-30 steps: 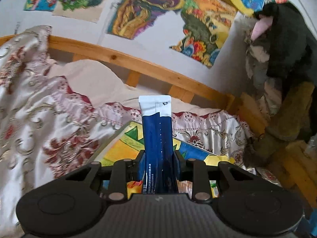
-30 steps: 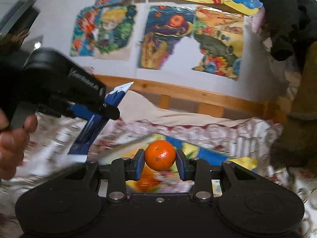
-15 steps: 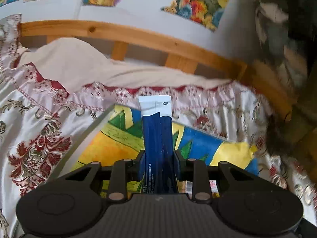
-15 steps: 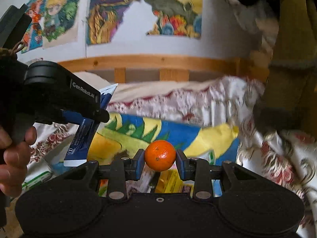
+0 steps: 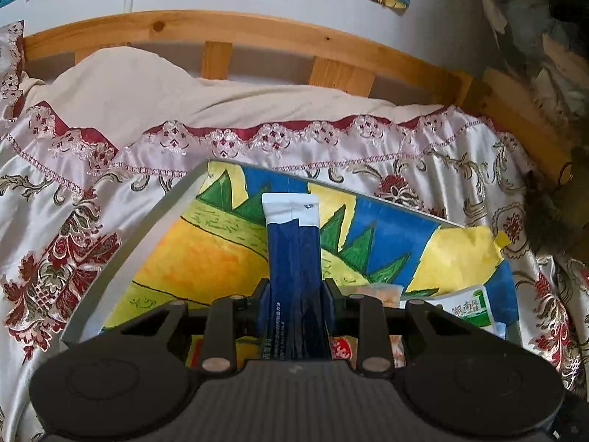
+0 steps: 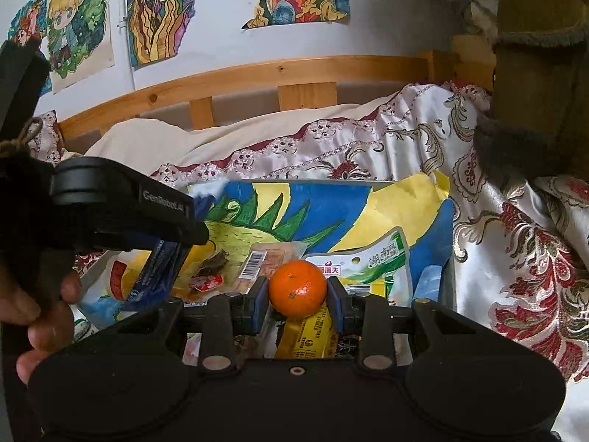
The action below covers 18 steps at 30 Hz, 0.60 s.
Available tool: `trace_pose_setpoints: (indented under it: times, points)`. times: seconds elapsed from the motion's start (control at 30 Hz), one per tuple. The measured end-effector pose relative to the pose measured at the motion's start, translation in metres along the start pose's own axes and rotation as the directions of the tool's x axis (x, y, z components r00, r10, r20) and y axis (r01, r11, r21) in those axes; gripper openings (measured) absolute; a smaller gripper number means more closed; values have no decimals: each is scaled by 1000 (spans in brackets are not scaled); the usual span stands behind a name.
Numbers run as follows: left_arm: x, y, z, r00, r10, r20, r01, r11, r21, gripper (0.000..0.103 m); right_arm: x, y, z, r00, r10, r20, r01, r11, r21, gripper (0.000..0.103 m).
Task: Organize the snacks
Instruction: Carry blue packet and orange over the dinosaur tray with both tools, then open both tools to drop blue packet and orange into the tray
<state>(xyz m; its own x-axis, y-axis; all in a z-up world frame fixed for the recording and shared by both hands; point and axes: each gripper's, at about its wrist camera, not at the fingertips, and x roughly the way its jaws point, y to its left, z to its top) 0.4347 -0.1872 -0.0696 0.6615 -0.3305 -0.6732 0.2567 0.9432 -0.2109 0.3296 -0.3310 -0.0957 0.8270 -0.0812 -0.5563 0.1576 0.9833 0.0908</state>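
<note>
Gripping blue sachet (image 5: 294,276) upright: left tongs (image 5: 294,294) | right tongs (image 6: 297,294) clamped on tangerine (image 6: 297,288)

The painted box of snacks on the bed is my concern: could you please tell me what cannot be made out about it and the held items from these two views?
- Left wrist view: the gripper body hides the near half of the colourfully painted box.
- Left wrist view: print on the dark blue stick-shaped sachet is too small to read.
- Right wrist view: the round orange mandarin and the gripper hide part of the yellow packet.
- Right wrist view: the left gripper covers the sachet's middle.
</note>
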Motion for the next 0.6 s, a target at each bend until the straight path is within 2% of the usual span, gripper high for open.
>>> trace_pose_setpoints:
  times: [0.23,0.37,0.47,0.6]
  points:
    - [4,-1,-4,1000,-1,-15,2,1000,1,37,2,1,-1,1000,-5,11,5,1000,-3,41]
    - [-1,0,-4,1000,-7,4,7,1000,2,50,1,1,-2,1000,-6,25,6,1000,-7,46]
    - [-8,1,-4,1000,-10,21,10,1000,-1,62,-1,1,-2,999,-15,42,15,1000,-11,56]
    - [-24,5,-5,998,-17,54,18,1000,-14,71,-7,0,0,997,-25,68,25,1000,-1,63]
